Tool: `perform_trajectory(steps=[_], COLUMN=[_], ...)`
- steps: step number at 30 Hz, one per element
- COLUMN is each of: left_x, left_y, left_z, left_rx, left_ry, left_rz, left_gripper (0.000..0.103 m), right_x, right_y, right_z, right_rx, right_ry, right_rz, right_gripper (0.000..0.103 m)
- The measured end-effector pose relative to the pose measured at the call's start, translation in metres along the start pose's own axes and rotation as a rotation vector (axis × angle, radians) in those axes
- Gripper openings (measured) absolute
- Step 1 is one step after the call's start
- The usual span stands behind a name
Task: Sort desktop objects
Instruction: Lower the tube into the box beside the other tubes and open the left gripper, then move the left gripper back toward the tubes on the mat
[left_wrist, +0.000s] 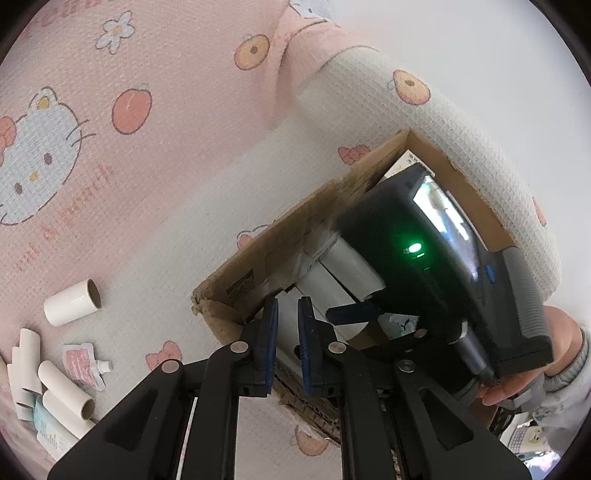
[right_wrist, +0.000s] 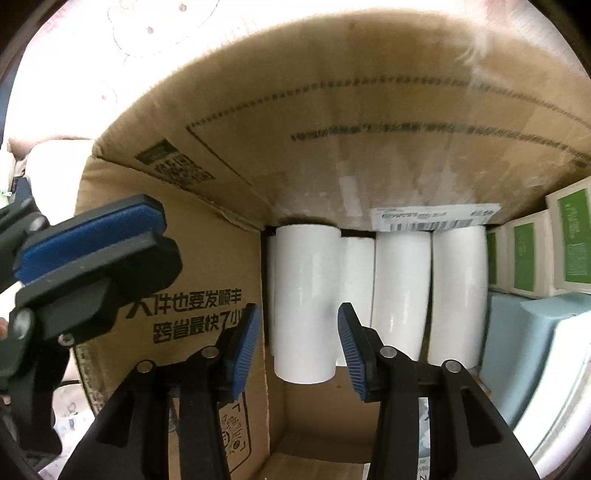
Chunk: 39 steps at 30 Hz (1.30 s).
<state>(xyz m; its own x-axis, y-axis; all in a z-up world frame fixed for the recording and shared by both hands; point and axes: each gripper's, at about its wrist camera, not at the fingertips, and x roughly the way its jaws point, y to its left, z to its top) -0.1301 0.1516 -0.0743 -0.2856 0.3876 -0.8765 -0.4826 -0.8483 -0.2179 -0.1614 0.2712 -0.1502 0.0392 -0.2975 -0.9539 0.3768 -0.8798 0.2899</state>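
Note:
A brown cardboard box (left_wrist: 258, 258) stands on a pink cartoon-print cloth (left_wrist: 110, 147). My left gripper (left_wrist: 287, 325) has its blue pads close together on the box's near wall; the right wrist view shows it (right_wrist: 162, 236) at that wall's left edge. My right gripper (right_wrist: 299, 314) points down into the box (right_wrist: 332, 129), open. A white paper roll (right_wrist: 306, 302) lies between its fingers with gaps on both sides. More white rolls (right_wrist: 399, 288) lie side by side behind it. The right gripper's black housing (left_wrist: 406, 240) covers most of the box.
Outside the box at the left lie a loose white roll (left_wrist: 72, 302), several more tubes (left_wrist: 55, 387) and a pink pouch (left_wrist: 83, 365). Green-labelled packs (right_wrist: 524, 258) and a pale blue item (right_wrist: 524, 350) fill the box's right side. A hand (left_wrist: 561, 350) holds the right gripper.

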Motion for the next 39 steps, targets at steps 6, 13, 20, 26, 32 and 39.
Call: perform_trajectory(steps=[6, 13, 20, 26, 32, 39], left_x=[-0.017, -0.044, -0.062, -0.072, -0.086, -0.097], left_y=[0.0, -0.001, 0.017, 0.038, 0.046, 0.07], left_z=[-0.006, -0.01, -0.027, -0.042, -0.061, -0.102], left_rx=[0.01, 0.001, -0.099, -0.22, -0.237, -0.352], left_ry=[-0.101, -0.223, -0.309, -0.374, -0.431, -0.481], left_rz=[-0.011, -0.071, -0.085, -0.109, -0.137, -0.167], left_gripper=[0.041, 0.058, 0.047, 0.006, 0.006, 0.006], right_x=[-0.039, -0.08, -0.073, -0.085, -0.103, -0.107], right_y=[0.008, 0.033, 0.054, 0.065, 0.09, 0.135], right_z=[-0.016, -0.037, -0.039, -0.046, -0.056, -0.067], right_rx=[0.004, -0.047, 0.001, 0.014, -0.008, -0.116], right_ry=[-0.103, -0.211, -0.26, -0.314, -0.4, -0.467], right_rz=[-0.084, -0.254, -0.279, -0.31, -0.341, -0.422], right_gripper=[0.041, 0.05, 0.053, 0.053, 0.053, 0.054])
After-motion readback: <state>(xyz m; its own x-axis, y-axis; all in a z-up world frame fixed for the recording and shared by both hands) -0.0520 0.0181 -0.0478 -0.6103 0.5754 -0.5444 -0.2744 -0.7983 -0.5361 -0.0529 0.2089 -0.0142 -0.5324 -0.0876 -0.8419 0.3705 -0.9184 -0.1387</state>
